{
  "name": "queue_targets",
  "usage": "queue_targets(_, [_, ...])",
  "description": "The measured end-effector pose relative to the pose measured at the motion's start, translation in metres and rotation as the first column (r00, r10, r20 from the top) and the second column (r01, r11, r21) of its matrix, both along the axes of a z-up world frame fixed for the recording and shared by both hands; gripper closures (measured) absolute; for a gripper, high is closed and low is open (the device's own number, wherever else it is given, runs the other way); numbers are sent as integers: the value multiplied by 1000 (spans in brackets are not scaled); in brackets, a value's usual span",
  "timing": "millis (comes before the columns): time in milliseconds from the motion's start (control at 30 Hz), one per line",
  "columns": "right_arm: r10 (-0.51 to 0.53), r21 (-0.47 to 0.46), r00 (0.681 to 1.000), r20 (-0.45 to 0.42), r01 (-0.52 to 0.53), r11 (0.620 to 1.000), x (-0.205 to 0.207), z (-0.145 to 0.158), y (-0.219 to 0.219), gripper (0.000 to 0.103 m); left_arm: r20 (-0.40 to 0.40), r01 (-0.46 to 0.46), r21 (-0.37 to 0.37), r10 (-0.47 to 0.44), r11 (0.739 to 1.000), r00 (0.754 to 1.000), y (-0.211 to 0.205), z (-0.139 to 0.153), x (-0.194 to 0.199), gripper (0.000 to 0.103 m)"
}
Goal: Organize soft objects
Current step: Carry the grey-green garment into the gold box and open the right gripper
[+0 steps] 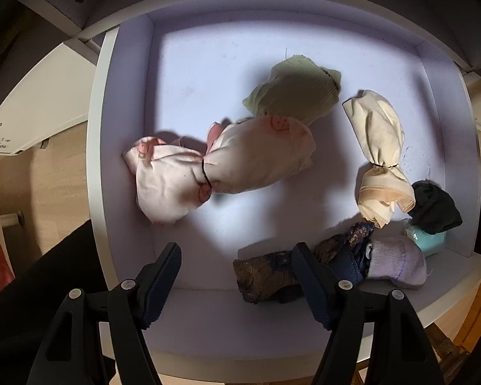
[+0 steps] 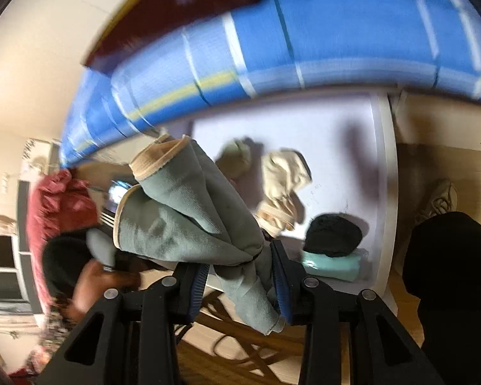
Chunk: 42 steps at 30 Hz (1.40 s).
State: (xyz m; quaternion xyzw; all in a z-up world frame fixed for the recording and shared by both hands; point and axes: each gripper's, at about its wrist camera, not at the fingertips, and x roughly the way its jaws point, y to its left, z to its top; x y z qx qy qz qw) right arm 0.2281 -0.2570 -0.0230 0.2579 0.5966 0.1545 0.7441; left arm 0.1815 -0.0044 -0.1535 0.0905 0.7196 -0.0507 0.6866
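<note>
My left hand-held gripper (image 1: 237, 276) hangs over the white drawer (image 1: 125, 102), pointing down, jaws apart, nothing between them. My right hand-held gripper (image 2: 240, 272) is clamped on a grey-green bundle (image 2: 189, 215) with tan trim, gripped at its tied waist and held clear above the drawer's near edge; that view is motion-blurred. In the drawer: a pink bundle (image 1: 215, 170) tied with a black band lies near the middle, its far end touching a pale green bundle (image 1: 291, 93). A cream bundle (image 1: 378, 147), also tied, lies to the right. In the near right corner a black piece (image 1: 436, 208) sits on a mint one (image 1: 429, 240), beside a lilac sock (image 1: 397, 263), a navy piece (image 1: 349, 263) and a brown patterned cloth (image 1: 266, 276), these last loosely heaped against the front wall. My read: partway through. Several bundles are in but lie scattered, not in rows; the left half of the drawer floor is bare. Left to do: set down the grey-green bundle, then line the rest up and sort the corner heap.
</note>
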Motion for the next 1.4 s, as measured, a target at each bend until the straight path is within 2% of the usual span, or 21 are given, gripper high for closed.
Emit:
queue_targets(233, [-74,73,986,152,63,995,32,84,-24,65,-5,4,-3,-4,1000,1000,-5,0,-3,31])
queue_targets(433, [-190,79,958,214,177,981,93,119,-42,65,-7,-1,-15,1,1000,1000,-7,0,-1,31])
queue_targets(533, [-241,45,943,230,237,970,125,130,-48,65,-9,-14,-25,14,1000,1000,-5,2,1,31])
queue_targets(767, [-319,-39,913,256,339,940,191,129,-51,64,-3,-47,-51,47,998,999,7,11,6,31])
queue_targets(933, [-358,-65,890,283,390,919,219,127,-54,63,-5,-54,-64,54,996,999,10,12,7,31])
queue_targets(1033, [-350,-98,890,292,392,915,230,125,-53,63,-6,-56,-67,56,996,998,10,12,8,31])
queue_targets(1167, [-314,-135,896,313,369,920,228,123,-51,62,-1,-55,-67,55,996,998,8,12,8,31])
queue_targets(1333, [-290,-143,895,340,354,924,198,124,-56,51,-4,-39,-53,39,998,999,3,11,7,31])
queue_targets(1400, [-283,-149,893,349,351,925,187,123,-58,50,-3,-33,-43,33,999,999,2,10,6,31])
